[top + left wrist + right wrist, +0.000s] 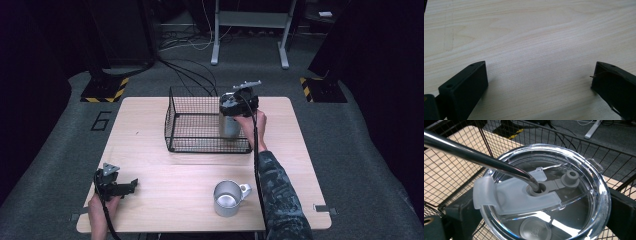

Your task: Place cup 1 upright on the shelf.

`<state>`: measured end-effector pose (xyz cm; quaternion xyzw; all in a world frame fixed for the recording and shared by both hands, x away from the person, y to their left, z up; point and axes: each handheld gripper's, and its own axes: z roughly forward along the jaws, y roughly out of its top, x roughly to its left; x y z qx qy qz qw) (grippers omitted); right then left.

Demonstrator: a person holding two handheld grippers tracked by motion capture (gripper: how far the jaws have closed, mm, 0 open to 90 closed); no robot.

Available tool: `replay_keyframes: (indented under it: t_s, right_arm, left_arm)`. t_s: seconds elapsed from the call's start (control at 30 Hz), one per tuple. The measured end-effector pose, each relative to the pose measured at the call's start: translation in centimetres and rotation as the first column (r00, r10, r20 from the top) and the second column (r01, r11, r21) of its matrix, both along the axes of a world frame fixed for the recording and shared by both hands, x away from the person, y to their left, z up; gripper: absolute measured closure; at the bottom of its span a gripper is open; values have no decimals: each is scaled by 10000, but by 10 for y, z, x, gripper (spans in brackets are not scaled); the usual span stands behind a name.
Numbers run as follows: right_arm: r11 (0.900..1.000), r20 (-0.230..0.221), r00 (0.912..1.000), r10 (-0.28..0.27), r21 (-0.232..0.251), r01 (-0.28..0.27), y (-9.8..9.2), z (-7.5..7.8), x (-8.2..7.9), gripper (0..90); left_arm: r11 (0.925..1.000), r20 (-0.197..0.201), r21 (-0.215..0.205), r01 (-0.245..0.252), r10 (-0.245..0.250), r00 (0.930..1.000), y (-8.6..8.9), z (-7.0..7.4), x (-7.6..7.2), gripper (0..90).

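A steel tumbler (230,126) stands upright inside the black wire basket (190,145), near its front right corner. My right gripper (236,106) is shut on the tumbler's top from above. In the right gripper view, the right gripper (539,217) has its black jaws on either side of the clear lid (584,165), and a metal straw (474,155) runs up to the left from the lid's hole. I cannot tell whether the tumbler rests on the basket floor. My left gripper (131,185) lies low at the table's front left, open; the left gripper (539,80) has bare wood between its jaws.
A steel mug (228,198) with its handle to the right stands at the front middle of the wooden table (150,165). Behind the table lie cables and a white desk frame (250,30) on grey floor. Basket wires (454,170) surround the tumbler closely.
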<state>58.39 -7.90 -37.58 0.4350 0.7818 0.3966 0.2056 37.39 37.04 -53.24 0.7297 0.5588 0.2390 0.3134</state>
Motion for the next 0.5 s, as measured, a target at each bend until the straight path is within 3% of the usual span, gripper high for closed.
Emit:
replay_keyframes:
  t_s: [0.5]
  right_arm:
    - [10000, -366, 9993, -30, 15, 31, -2, -13, 5, 33]
  left_arm:
    - [10000, 12, 6, -9, 9, 10000, 0, 0, 0, 4]
